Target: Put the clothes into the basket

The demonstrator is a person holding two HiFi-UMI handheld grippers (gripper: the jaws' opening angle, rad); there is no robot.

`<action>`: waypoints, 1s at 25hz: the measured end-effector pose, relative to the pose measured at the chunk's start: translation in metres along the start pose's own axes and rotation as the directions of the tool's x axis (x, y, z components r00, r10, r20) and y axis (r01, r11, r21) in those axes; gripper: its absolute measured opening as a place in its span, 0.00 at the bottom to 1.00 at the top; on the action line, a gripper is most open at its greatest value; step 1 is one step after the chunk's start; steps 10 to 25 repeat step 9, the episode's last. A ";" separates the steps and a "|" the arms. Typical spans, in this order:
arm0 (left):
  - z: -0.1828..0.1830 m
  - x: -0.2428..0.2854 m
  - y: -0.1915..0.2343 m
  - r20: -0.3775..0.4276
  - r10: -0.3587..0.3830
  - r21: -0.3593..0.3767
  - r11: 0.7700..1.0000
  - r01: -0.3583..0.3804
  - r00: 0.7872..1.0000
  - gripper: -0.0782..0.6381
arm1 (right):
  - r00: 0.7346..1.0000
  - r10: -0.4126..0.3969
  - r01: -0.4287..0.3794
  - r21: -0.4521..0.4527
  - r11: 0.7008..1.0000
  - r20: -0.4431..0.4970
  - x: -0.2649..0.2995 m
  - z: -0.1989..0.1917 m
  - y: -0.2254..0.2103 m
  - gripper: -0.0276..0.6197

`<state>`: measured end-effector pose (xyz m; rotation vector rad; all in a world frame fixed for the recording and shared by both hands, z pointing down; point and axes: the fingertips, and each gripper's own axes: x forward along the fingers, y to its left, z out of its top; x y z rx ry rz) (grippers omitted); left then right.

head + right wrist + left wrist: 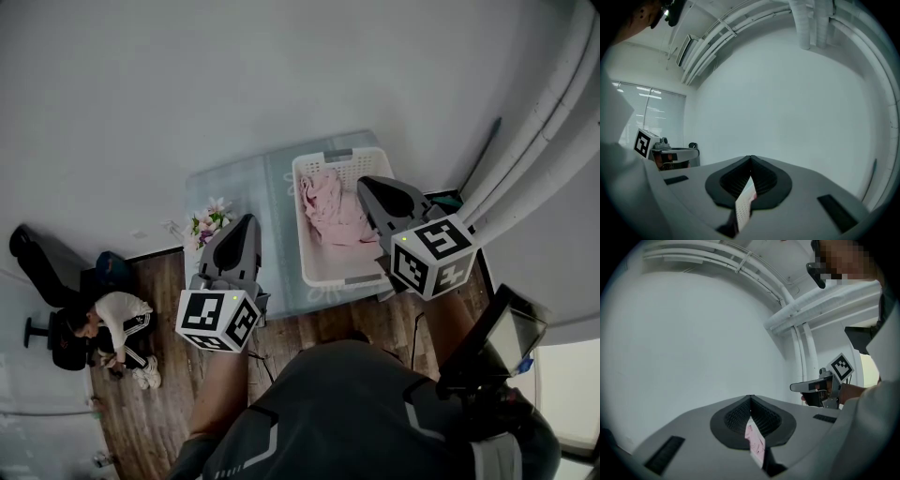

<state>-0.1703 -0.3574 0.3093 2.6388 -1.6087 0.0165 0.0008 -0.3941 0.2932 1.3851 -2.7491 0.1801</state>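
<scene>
Clothes (330,212) in basket (325,160) — below right tongs (362,182).

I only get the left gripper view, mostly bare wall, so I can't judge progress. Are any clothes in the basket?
Observer: Yes. In the head view, pink clothes lie inside the white basket.
Operator: What else is near it?
Observer: A bunch of flowers by the left edge of the table.
Operator: And on the right?
Observer: The right gripper is held above the basket's right side, tongs shut.
</scene>
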 end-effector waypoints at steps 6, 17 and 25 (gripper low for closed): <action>-0.002 0.000 0.003 -0.008 0.005 0.000 1.000 -0.005 1.000 0.12 | 1.000 0.003 -0.003 -0.004 1.000 0.004 0.001 0.001 0.001 0.06; -0.002 0.000 0.003 -0.009 0.008 0.001 1.000 -0.008 1.000 0.12 | 1.000 0.007 -0.007 -0.006 1.000 0.003 0.002 0.001 0.002 0.06; -0.002 0.000 0.003 -0.009 0.008 0.001 1.000 -0.008 1.000 0.12 | 1.000 0.007 -0.007 -0.006 1.000 0.003 0.002 0.001 0.002 0.06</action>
